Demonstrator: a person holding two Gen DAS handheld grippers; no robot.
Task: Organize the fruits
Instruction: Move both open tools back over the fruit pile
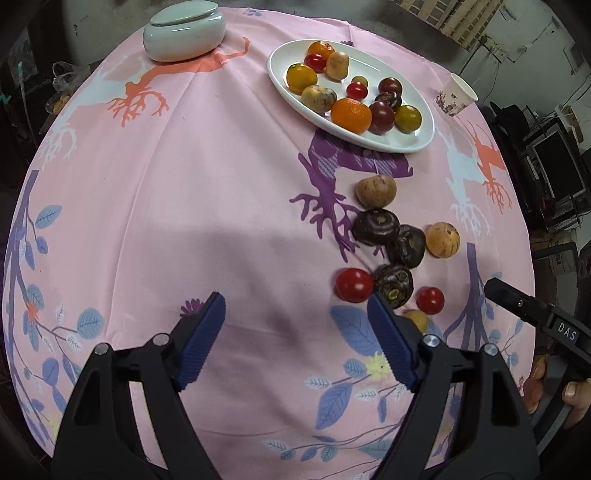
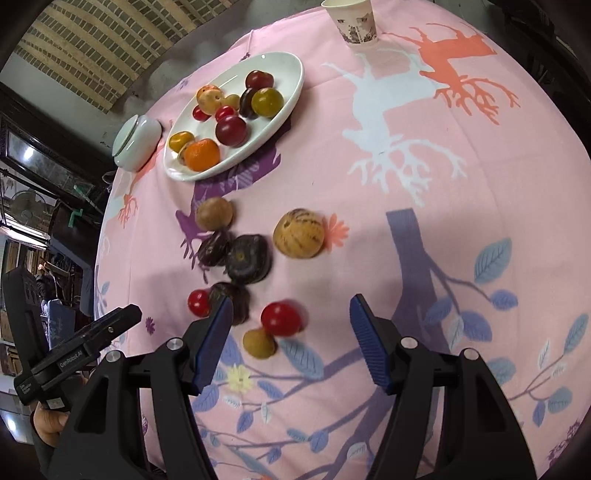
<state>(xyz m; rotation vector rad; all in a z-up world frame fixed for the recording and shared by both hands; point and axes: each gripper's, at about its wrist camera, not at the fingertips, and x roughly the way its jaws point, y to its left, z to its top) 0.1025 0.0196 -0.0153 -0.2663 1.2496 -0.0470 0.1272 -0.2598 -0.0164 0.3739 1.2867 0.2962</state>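
A white oval plate (image 1: pixel 413 146) (image 2: pixel 291 92) holds several fruits: oranges, red tomatoes, dark plums. Loose fruits lie on the pink cloth nearer me: a tan fruit (image 1: pixel 375 190) (image 2: pixel 214 213), dark purple fruits (image 1: pixel 376 226) (image 2: pixel 248 263), a striped tan fruit (image 1: pixel 442 239) (image 2: pixel 299 232), red tomatoes (image 1: pixel 354 284) (image 2: pixel 280 318) and a small yellow fruit (image 2: pixel 259 343). My left gripper (image 1: pixel 295 325) is open and empty, just left of the loose fruits. My right gripper (image 2: pixel 291 325) is open, with one red tomato between its fingers and apart from both.
A pale lidded ceramic jar (image 1: pixel 184 31) (image 2: pixel 136 142) stands at the far left of the table. A paper cup (image 1: pixel 456 94) (image 2: pixel 354 22) stands beyond the plate. The round table's edge drops off on all sides.
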